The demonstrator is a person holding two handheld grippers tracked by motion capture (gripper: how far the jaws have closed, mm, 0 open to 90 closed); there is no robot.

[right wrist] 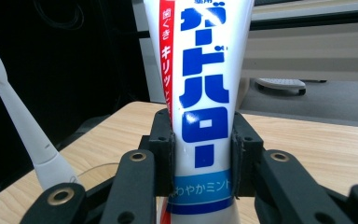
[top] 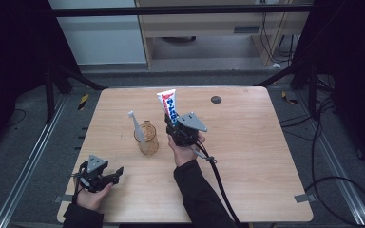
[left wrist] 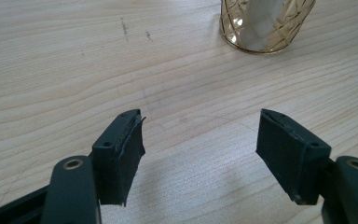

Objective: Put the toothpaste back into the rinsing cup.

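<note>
Looking down from the high view, I held the right gripper (top: 173,124) above the middle of the table (top: 247,156), its jaws pinching a toothpaste tube (top: 169,105) that stood upright, just beside an amber glass cup (top: 147,139). A white toothbrush (top: 136,125) leaned in that cup. My left gripper (top: 118,173) rested near the table's front left corner, well apart from the cup.

From the left gripper view, my two black pads (left wrist: 126,156) were spread wide over bare wood with nothing between them, and the base of the amber glass cup (left wrist: 266,25) sat ahead at the top.

From the right gripper view, the pads (right wrist: 163,154) pressed on both sides of the toothpaste tube (right wrist: 200,93), low on its body, the blue lettering facing me. The toothbrush (right wrist: 25,135) rose at the left.
</note>
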